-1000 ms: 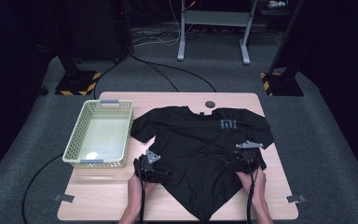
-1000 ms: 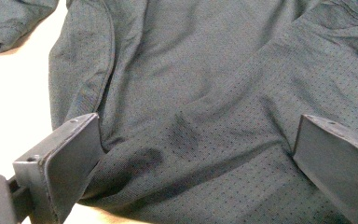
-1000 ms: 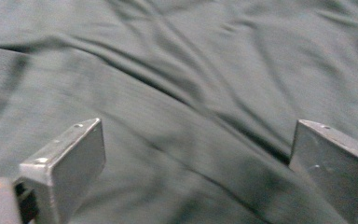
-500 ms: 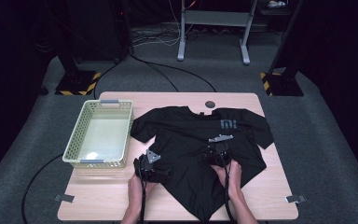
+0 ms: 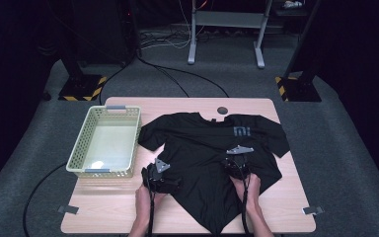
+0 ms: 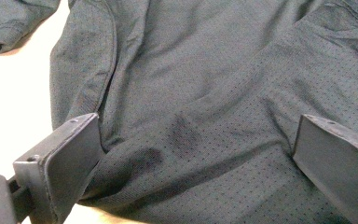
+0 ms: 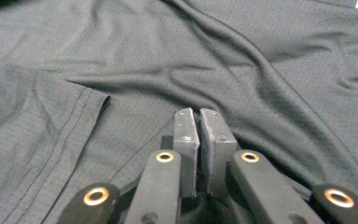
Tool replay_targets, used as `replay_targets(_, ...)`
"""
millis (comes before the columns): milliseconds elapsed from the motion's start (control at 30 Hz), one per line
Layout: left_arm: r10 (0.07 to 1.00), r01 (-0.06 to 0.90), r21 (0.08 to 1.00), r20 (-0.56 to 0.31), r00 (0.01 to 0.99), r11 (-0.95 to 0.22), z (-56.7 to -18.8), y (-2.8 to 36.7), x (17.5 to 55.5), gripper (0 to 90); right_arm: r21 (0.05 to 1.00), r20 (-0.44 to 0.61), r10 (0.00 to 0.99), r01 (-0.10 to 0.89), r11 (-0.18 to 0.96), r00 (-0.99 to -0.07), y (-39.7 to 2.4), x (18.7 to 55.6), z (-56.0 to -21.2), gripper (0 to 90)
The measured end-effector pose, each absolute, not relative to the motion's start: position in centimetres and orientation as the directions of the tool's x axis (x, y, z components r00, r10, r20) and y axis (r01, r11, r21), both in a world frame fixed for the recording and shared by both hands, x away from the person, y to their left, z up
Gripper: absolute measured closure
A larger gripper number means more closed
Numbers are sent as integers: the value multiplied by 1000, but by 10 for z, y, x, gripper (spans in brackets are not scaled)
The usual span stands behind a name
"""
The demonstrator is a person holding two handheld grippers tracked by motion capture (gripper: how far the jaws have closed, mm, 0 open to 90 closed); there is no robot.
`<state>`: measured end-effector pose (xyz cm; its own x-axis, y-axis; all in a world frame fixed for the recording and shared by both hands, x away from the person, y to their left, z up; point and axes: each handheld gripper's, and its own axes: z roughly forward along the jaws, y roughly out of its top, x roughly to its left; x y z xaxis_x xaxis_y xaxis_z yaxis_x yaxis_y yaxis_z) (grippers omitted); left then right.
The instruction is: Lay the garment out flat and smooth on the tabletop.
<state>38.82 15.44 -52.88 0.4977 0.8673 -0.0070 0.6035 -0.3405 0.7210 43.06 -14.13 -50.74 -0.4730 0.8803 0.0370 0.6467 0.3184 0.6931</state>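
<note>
The black shirt [image 5: 209, 158] lies flat across the desk [image 5: 286, 197], collar toward the far edge. Both tongs rest on its near half: the left tongs [image 6: 191, 158] spread over the fabric, the right tongs [image 7: 199, 140] have just closed, pressed together, nearer the shirt's middle.

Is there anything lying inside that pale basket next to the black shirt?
No, in the high view the basket beside the black T-shirt shows just its bare bottom.
</note>
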Motion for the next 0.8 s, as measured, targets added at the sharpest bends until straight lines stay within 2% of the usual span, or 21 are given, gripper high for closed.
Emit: replay_targets(800, 868, 604, 722, -10, 496, -337, -529, 155, 388, 19, 767, 80, 887, 597, 236, -454, -186, 385, -475, 875)
